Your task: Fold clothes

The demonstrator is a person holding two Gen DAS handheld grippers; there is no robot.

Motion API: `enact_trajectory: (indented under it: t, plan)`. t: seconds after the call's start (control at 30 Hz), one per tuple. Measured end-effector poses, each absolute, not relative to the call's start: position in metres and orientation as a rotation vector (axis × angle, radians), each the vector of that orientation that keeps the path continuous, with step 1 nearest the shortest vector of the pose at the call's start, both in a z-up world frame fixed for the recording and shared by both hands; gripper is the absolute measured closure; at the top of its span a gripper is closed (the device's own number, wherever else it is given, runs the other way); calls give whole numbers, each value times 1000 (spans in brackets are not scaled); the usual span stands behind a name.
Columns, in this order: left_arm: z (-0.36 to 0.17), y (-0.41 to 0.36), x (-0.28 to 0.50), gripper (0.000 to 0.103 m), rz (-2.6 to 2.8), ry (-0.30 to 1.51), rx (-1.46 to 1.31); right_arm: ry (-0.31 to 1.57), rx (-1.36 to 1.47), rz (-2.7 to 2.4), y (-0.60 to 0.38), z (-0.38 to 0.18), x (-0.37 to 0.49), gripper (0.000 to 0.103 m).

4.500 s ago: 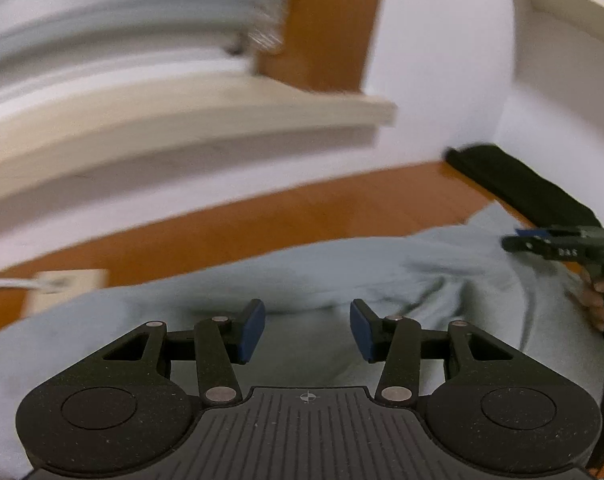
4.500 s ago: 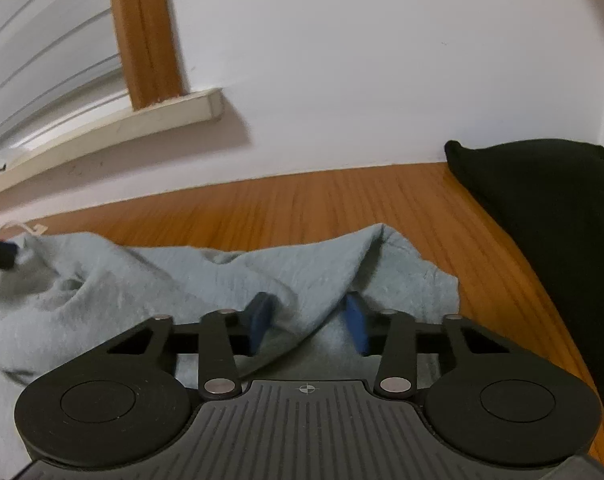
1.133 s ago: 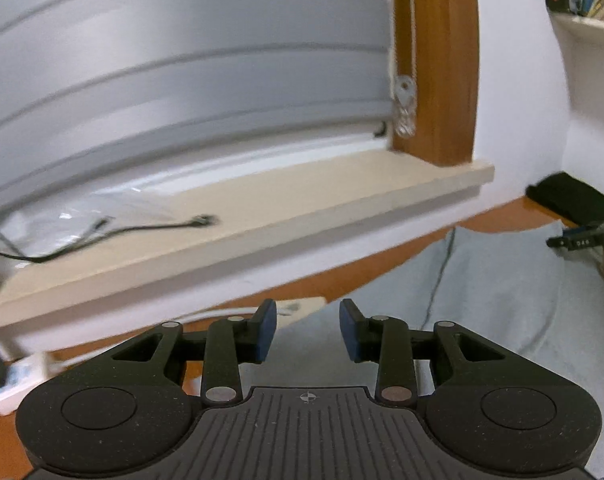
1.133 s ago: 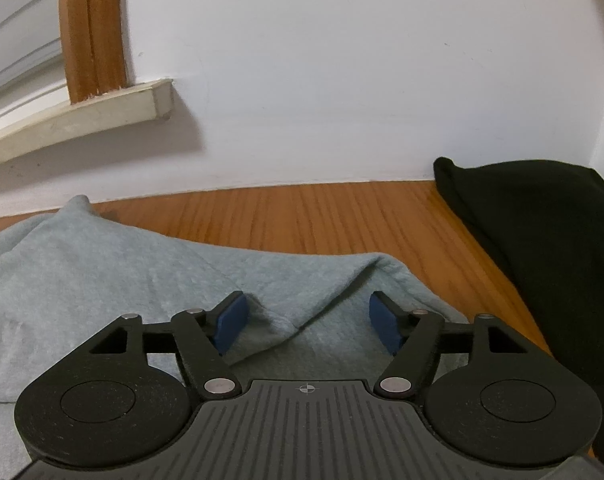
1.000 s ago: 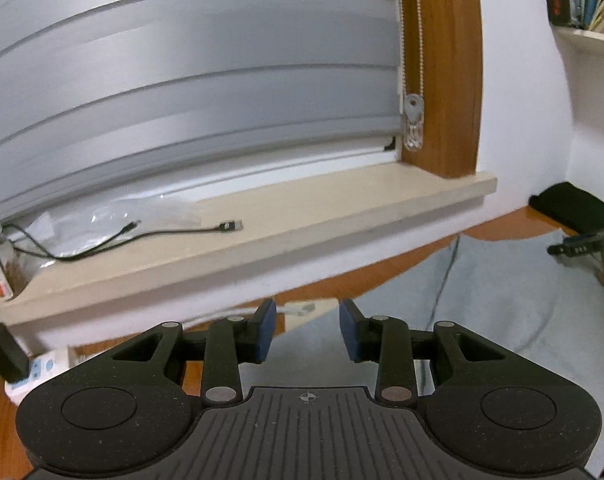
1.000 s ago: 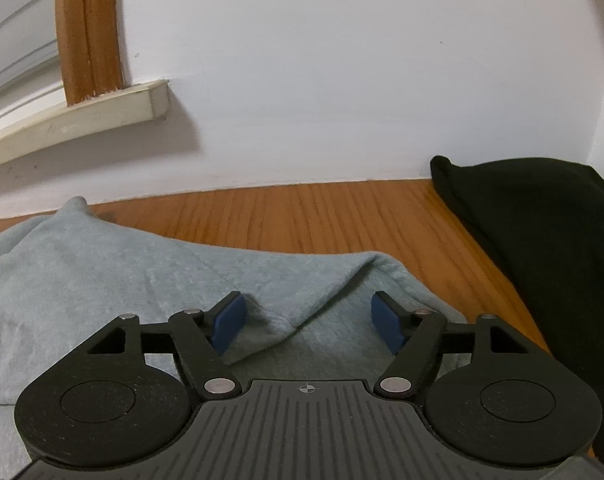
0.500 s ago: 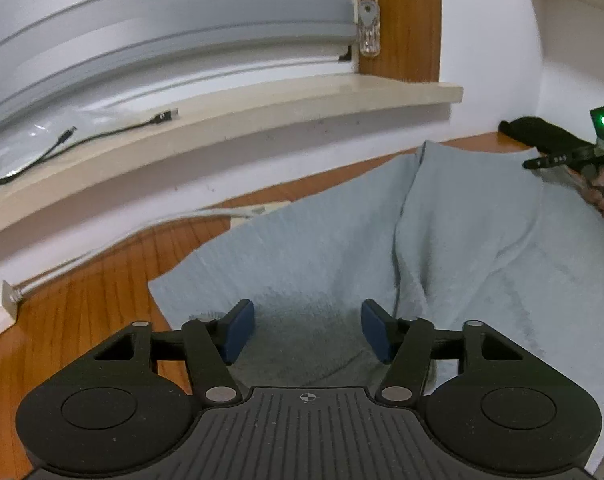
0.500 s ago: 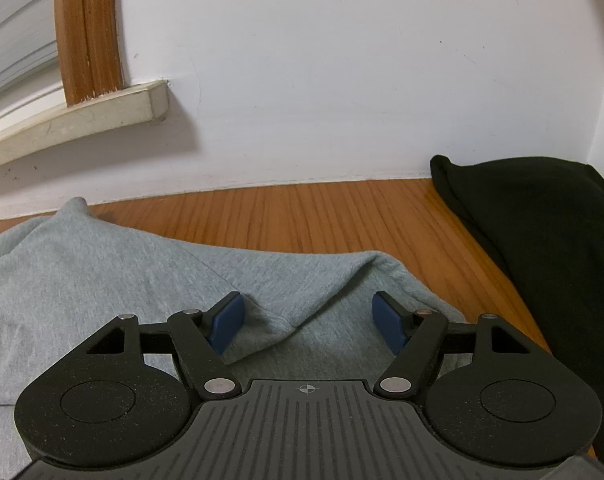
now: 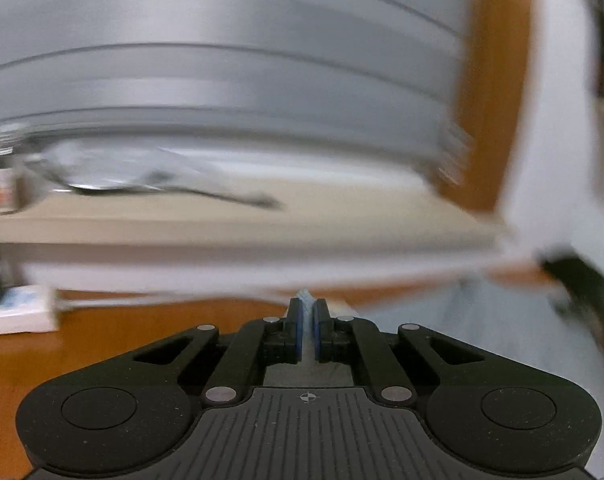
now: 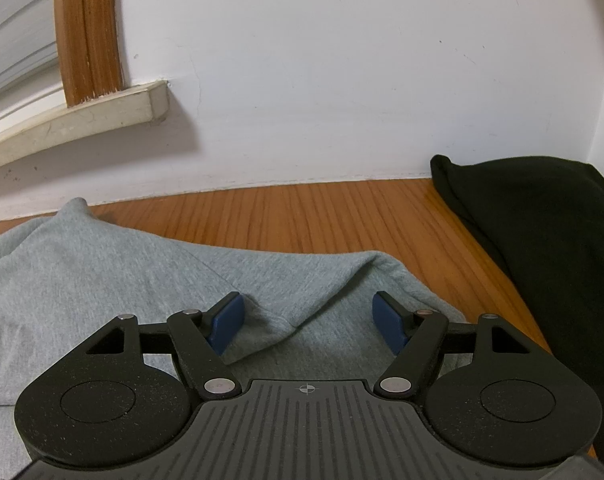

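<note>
Left gripper [image 9: 307,312] just closed, pinching grey garment [image 10: 102,272] edge; right gripper [image 10: 308,316] wide open, holding nothing.

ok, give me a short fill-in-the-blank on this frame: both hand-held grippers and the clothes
1. The left hand-held gripper is shut on a pinch of the ____ garment.
2. The right hand-held gripper has its jaws ____ over that garment.
3. The garment lying against the wall at the right is ____ in colour.
4. Both garments lie on a ____ surface.

Missing words: grey; open; black; wooden
</note>
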State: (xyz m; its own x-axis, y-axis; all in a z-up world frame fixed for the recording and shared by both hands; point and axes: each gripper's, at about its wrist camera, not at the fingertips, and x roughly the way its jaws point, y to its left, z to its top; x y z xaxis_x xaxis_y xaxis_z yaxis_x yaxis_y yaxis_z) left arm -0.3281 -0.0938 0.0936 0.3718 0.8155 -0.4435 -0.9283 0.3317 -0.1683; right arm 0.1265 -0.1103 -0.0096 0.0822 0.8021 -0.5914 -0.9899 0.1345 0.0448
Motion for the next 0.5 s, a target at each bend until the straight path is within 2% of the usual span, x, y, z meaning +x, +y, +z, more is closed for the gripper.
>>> enact_trajectory:
  t: [0.17,0.23,0.3,0.5]
  plan:
    - [68,-55,-341,91,1252,349,-574,551,-419,1395,-110,-10,126,32]
    - [58,-49,-344,83,1273,360,-605,551,-420,1393,-110,-9,126,32]
    - [50,-54,-348,68,1268,348,-608,551,-420,1393,-110,-9,126,32]
    - [40,-65,-359,45,1249,338,-596,550,-422,1393,-110,-9,126,32]
